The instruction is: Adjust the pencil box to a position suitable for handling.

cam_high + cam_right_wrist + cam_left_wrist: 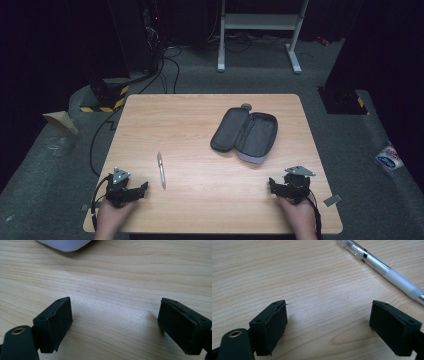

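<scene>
We see the left gripper (pixel 131 191) resting low on the table (pixel 200 125), jaws spread wide with nothing between them; the right gripper (pixel 282 186) likewise. The pen (pixel 161 170) lies just beside the left gripper. Farther off, nearer the right gripper, sits an unzipped pencil case (pixel 245 135), seemingly empty.

One pen, one case, two grippers on one table

On the light wooden table (pixel 200 115) lay a single slim silver-and-clear plastic pen (pixel 161 170) and one dark grey zippered fabric case (pixel 244 133), opened flat; two black two-jaw grippers, the left gripper (pixel 142 189) and the right gripper (pixel 273 184), rested there, one in each of two hands.
</scene>
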The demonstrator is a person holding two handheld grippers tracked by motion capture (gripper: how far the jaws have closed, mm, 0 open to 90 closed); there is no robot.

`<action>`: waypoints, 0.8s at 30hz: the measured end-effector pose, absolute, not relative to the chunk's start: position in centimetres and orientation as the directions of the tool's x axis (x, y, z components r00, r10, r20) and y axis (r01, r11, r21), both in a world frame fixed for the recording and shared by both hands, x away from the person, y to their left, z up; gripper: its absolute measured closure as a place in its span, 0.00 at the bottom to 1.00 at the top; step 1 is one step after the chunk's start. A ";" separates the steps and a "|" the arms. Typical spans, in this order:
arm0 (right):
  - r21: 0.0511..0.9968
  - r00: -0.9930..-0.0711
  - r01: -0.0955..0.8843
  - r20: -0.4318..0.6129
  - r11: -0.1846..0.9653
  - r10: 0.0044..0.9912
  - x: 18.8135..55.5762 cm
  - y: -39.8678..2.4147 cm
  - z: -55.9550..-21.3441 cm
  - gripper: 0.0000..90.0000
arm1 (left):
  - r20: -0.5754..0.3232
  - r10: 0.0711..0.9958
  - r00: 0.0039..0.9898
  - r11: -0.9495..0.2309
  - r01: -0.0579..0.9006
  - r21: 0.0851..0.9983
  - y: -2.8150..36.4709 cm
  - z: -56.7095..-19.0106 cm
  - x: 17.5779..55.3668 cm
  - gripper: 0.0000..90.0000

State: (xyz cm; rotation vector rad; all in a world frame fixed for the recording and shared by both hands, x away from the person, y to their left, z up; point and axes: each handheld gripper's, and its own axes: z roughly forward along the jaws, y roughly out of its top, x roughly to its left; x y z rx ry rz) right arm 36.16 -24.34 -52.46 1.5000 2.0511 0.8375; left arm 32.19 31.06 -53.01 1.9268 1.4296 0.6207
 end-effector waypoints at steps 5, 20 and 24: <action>0.707 -0.292 0.674 -0.010 0.213 0.956 36.0 -24.3 -52.4 0.15 | -0.001 0.955 0.298 -0.201 0.647 0.736 30.9 -53.0 32.6 0.16; 0.711 -0.323 0.663 -0.013 0.235 0.946 36.2 -24.5 -52.4 0.17 | 0.002 0.963 0.270 -0.184 0.650 0.737 30.9 -53.0 32.2 0.18; 0.710 -0.320 0.664 -0.013 0.234 0.947 36.2 -24.5 -52.4 0.17 | 0.005 0.964 0.267 -0.184 0.652 0.736 30.9 -53.0 32.1 0.20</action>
